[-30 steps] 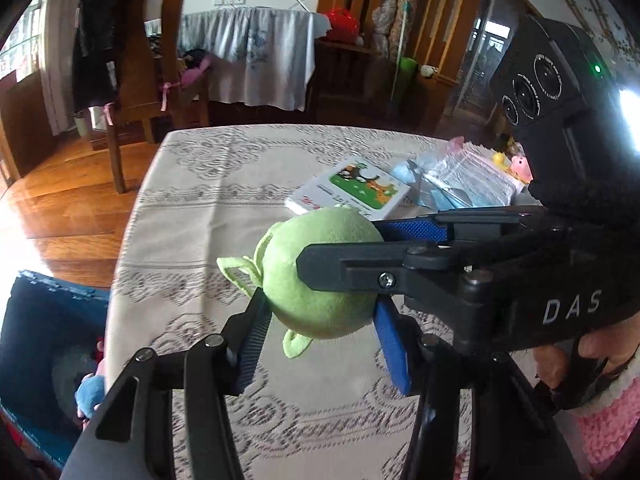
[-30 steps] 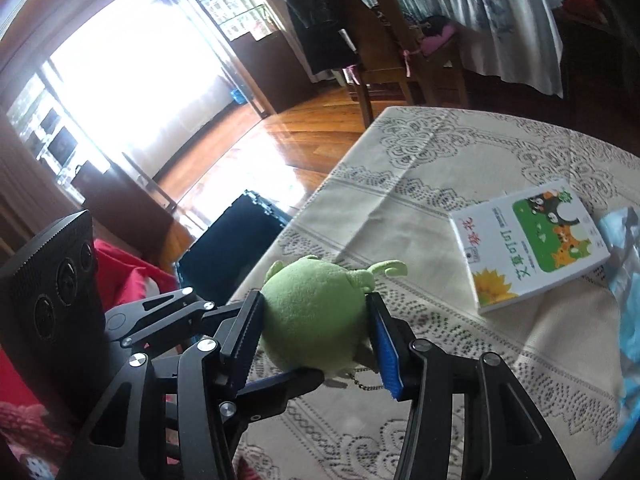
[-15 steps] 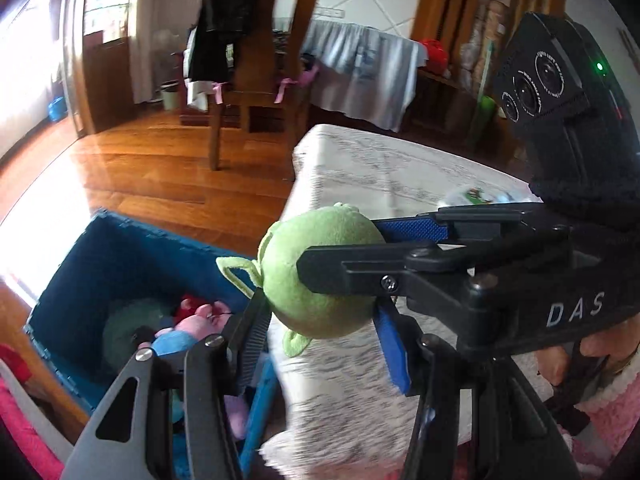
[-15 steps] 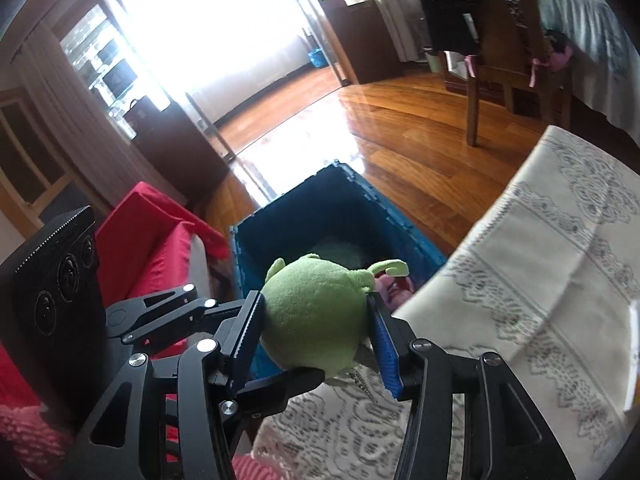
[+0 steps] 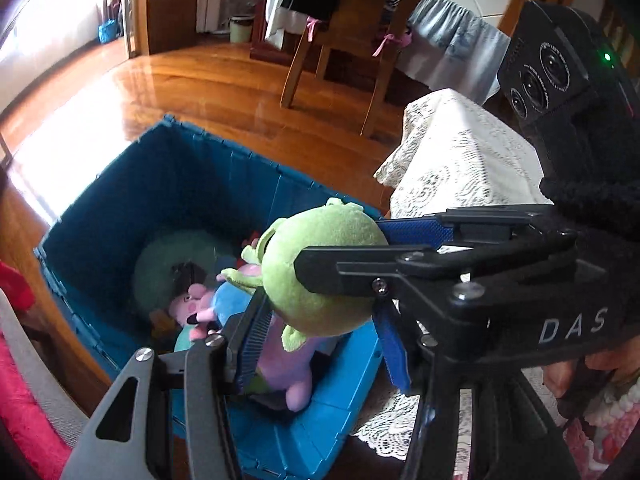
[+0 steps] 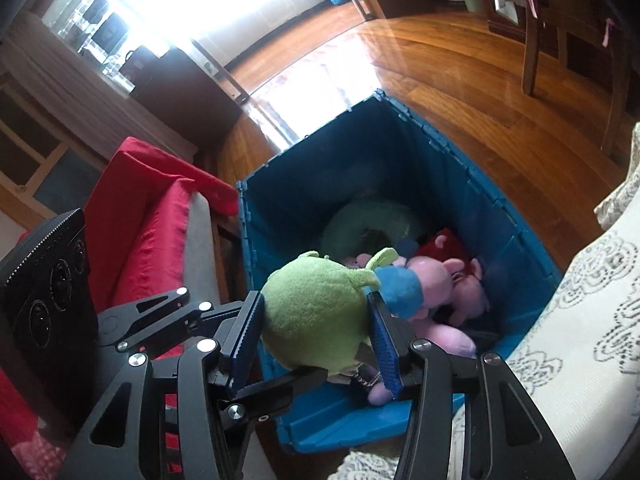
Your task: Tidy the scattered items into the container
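Wooden floor, sunlit, with blue bin (image 5: 120,184) standing beside lace-covered counter (image 5: 460,168); red cushion (image 6: 160,208) on far side of bin. Green plush (image 5: 320,272) held above near part of bin, over pink pig toy (image 5: 280,364) and other soft toys already inside.

Both tongs closed on same plush, gripping it crosswise. Left tongs (image 5: 316,328): two blue pads pressed against plush flanks, one low left, one right. Right tongs (image 5: 352,248): reaching in from right in left view, one finger across front of plush, blue pad behind. From right view, right tongs (image 6: 316,332) clamped on plush (image 6: 316,312) with left tongs' fingers showing from lower left beneath it.

Step in hand, as judged: delivery of plush to bin, carry nearly complete, release not yet made. Next move, as judged: slight lowering toward toy pile, then opening of both pairs together so plush drops free inside walls; small chain at plush underside (image 6: 366,378) possibly liable to snag on a finger. Further items on counter not visible from either view.
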`<action>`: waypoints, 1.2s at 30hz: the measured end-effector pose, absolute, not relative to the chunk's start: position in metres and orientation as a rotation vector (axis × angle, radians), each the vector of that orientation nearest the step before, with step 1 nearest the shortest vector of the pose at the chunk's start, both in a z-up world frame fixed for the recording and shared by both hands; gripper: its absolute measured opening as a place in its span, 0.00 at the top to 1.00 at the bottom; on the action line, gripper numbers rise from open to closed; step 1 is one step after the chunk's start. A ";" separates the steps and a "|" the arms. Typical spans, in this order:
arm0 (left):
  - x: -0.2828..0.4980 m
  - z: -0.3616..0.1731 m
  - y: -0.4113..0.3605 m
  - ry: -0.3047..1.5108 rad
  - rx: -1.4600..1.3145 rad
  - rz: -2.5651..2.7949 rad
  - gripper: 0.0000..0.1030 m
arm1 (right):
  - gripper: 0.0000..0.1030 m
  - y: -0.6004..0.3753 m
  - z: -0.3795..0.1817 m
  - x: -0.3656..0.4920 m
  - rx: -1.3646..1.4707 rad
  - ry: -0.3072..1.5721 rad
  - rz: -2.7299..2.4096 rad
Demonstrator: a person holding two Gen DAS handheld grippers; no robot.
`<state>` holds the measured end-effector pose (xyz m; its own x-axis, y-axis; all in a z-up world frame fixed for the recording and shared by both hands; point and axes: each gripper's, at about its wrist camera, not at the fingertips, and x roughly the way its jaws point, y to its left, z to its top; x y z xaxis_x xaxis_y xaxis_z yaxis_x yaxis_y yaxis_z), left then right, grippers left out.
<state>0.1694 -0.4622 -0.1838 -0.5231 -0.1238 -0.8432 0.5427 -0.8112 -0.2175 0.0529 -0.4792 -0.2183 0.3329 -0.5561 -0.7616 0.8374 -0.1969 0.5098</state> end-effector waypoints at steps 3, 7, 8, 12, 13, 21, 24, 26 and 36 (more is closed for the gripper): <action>0.168 -0.197 -0.470 0.665 1.287 -2.316 0.51 | 0.51 -0.490 -0.237 0.049 1.283 0.292 -1.285; 0.163 -0.208 -0.477 0.659 1.318 -2.268 0.49 | 0.48 -0.494 -0.244 0.045 1.304 0.303 -1.315; 0.162 -0.210 -0.478 0.642 1.320 -2.244 0.49 | 0.45 -0.494 -0.244 0.044 1.305 0.299 -1.332; 0.166 -0.212 -0.484 0.623 1.328 -2.174 0.38 | 0.35 -0.493 -0.241 0.038 1.316 0.281 -1.379; 0.166 -0.214 -0.485 0.621 1.333 -2.163 0.37 | 0.35 -0.492 -0.240 0.037 1.315 0.281 -1.385; 0.177 -0.216 -0.489 0.638 1.338 -2.109 0.35 | 0.14 -0.474 -0.232 0.026 1.338 0.255 -1.416; 0.179 -0.215 -0.491 0.663 1.335 -2.096 0.23 | 0.01 -0.464 -0.224 0.024 1.321 0.269 -1.432; 0.178 -0.211 -0.488 0.644 1.328 -2.096 0.20 | 0.00 -0.456 -0.217 0.022 1.309 0.269 -1.447; 0.136 -0.149 -0.430 0.547 1.237 -2.277 0.20 | 0.01 -0.343 -0.167 -0.056 1.250 0.160 -1.627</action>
<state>0.1359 -0.4304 -0.1487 -0.4709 -0.2256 -0.8528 0.5884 -0.8007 -0.1130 -0.0557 -0.3432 -0.1668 0.0736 -0.6291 -0.7738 0.7678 -0.4594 0.4466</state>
